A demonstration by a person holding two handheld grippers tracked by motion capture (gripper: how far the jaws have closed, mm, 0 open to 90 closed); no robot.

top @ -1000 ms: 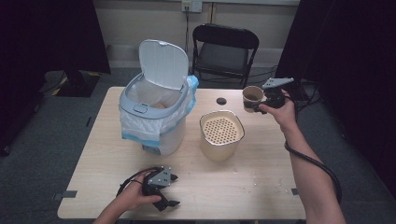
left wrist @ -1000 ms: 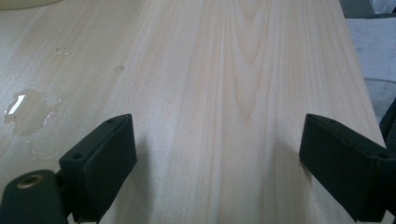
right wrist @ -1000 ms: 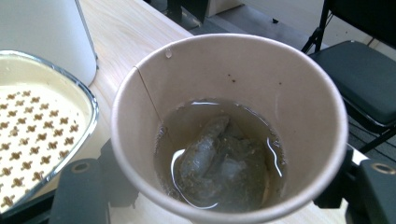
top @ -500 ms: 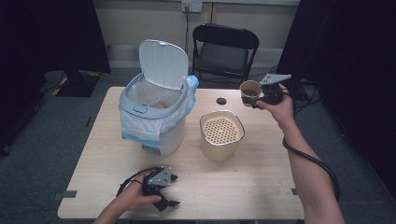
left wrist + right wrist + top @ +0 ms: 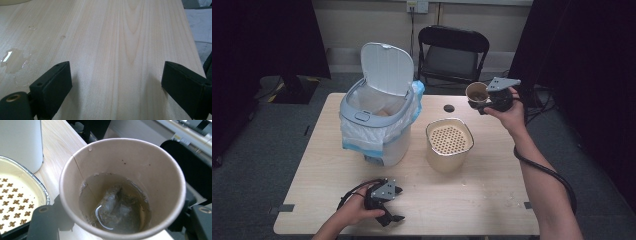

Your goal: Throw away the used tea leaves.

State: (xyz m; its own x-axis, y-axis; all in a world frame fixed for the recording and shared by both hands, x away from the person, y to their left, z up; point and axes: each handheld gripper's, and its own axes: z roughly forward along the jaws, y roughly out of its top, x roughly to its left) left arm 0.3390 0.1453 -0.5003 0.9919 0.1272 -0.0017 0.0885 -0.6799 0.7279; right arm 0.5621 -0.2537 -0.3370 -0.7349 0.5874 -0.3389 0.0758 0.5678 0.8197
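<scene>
Right gripper (image 5: 482,101) grips a paper cup (image 5: 476,93) of tea, unpoured, above the strainer pot (image 5: 449,145); left gripper (image 5: 394,204) rests open.

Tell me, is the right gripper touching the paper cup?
Touching. In the right gripper view, the right gripper has its black jaws pressed against both sides of the paper cup.

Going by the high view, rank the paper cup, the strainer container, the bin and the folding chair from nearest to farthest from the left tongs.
1. Strainer container, mid-table, up and to the right of the left tongs.
2. Bin, on the table's left half; close to the container, hard to separate.
3. Paper cup, held at the far right.
4. Folding chair, beyond the table.
</scene>
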